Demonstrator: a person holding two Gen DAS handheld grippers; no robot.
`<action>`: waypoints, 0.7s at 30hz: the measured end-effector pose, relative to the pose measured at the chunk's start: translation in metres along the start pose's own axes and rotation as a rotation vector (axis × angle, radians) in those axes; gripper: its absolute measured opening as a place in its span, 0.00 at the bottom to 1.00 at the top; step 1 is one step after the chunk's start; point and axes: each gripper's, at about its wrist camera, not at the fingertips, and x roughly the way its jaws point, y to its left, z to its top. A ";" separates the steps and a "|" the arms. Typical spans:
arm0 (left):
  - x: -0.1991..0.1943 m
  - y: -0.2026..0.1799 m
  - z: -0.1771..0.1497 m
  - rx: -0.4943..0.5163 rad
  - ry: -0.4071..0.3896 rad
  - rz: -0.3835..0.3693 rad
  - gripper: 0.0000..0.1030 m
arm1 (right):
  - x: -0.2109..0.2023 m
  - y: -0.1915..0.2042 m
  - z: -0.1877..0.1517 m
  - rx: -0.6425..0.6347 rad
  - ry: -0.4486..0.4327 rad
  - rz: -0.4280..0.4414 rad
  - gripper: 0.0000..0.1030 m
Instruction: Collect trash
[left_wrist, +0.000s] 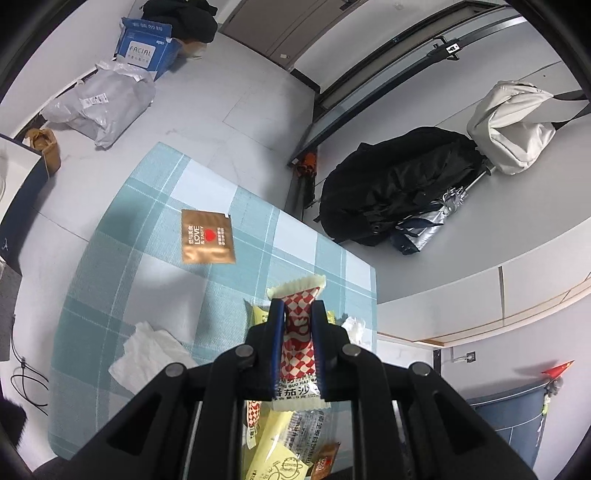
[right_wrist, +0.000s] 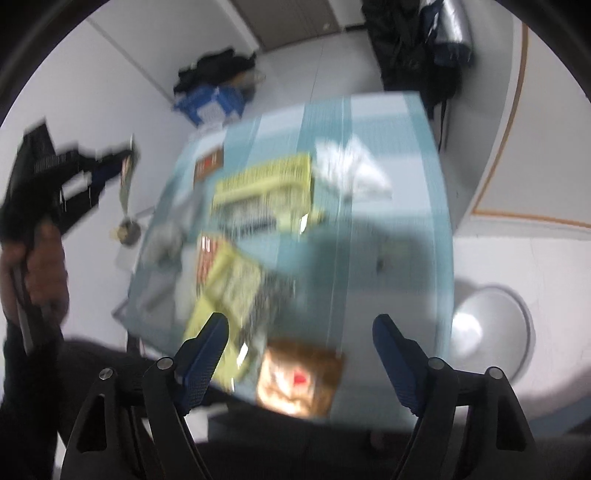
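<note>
My left gripper (left_wrist: 297, 308) is shut on a red-and-white checkered snack wrapper (left_wrist: 299, 295) and holds it above the table with the teal plaid cloth (left_wrist: 110, 288). A brown "LOVE" sachet (left_wrist: 208, 236) and a crumpled white tissue (left_wrist: 151, 354) lie on the cloth. Yellow wrappers (left_wrist: 273, 443) lie below the gripper. My right gripper (right_wrist: 301, 325) is open and empty above the near table edge. The right wrist view is blurred; it shows yellow wrappers (right_wrist: 266, 184), a brown sachet (right_wrist: 299, 376), white tissue (right_wrist: 351, 166) and the left gripper (right_wrist: 122, 162) holding the wrapper off the table's left side.
A black backpack (left_wrist: 399, 188), a white bag (left_wrist: 513, 125) and a folded umbrella (left_wrist: 432, 225) lie by the wall. A blue box (left_wrist: 147, 44) and grey parcel bag (left_wrist: 99, 103) sit on the floor. A round white base (right_wrist: 491, 328) stands right of the table.
</note>
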 end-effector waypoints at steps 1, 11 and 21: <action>-0.001 -0.001 -0.001 -0.001 0.001 -0.008 0.10 | 0.000 0.007 -0.009 -0.033 0.010 -0.021 0.77; -0.008 -0.008 -0.009 0.026 0.001 -0.043 0.10 | 0.031 0.067 -0.065 -0.378 0.049 -0.215 0.74; -0.017 -0.009 -0.012 0.048 -0.020 -0.045 0.10 | 0.056 0.083 -0.084 -0.589 -0.072 -0.456 0.46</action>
